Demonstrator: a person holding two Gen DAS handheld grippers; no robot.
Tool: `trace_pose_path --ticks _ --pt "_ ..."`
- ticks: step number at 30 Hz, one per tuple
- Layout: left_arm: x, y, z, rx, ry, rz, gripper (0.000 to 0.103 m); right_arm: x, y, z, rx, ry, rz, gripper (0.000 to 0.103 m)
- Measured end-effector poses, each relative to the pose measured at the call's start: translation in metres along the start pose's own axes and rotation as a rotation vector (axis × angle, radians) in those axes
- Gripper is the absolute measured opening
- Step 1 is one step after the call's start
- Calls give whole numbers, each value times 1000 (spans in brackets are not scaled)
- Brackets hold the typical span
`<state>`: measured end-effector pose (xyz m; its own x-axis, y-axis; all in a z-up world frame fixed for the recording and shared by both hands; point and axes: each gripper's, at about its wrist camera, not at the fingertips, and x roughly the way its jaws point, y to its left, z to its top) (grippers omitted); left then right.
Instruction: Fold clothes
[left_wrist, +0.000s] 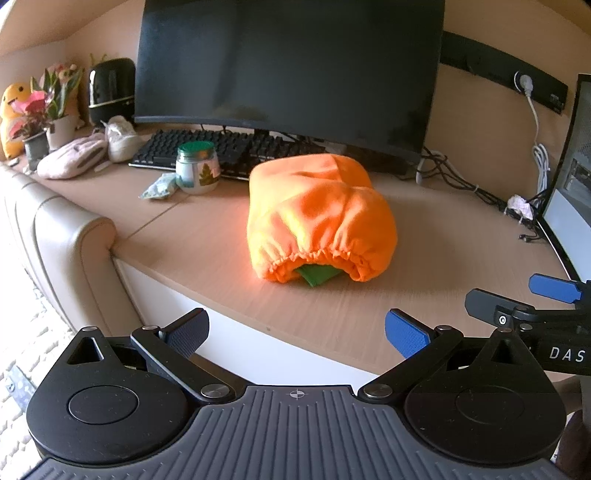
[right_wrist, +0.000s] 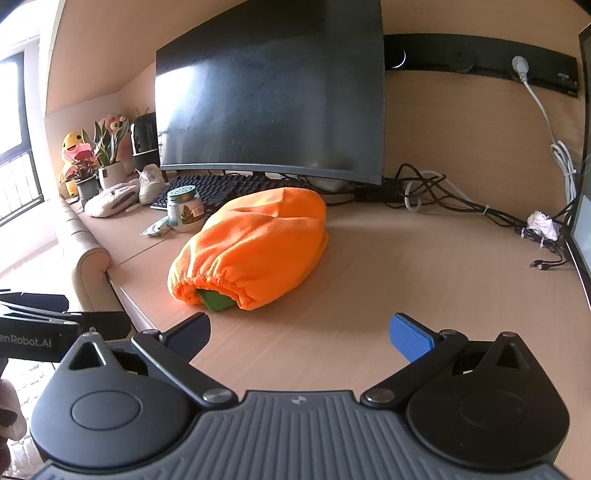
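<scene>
Orange garment (left_wrist: 317, 218) lies bundled on the wooden bench (left_wrist: 207, 254), a soft rounded roll whose gathered elastic opening faces the camera, green fabric (left_wrist: 317, 275) peeking out; its long axis runs away toward the monitor (left_wrist: 288, 70). The left claw (left_wrist: 295, 334) hangs spread wide, empty. The right claw's body reads "DAS".

From the right wrist, the garment (right_wrist: 255, 251) slants toward the upper right — opening nearest. The right claw (right_wrist: 301, 334) gapes, holding nothing; beside it, "enRobot.AI".
</scene>
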<state>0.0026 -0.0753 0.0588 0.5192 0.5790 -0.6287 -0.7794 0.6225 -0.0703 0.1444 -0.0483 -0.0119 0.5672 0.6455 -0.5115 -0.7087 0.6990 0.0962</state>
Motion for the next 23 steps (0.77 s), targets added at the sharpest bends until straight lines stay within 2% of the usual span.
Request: trace_pose_path --ticks 14,23 --pt "9 -3 -1 -3 34 -8 103 9 -5 -2 18 20 -8 103" --pt "10 -1 1 -4 11 8 103 14 -8 -1 23 26 -8 103"
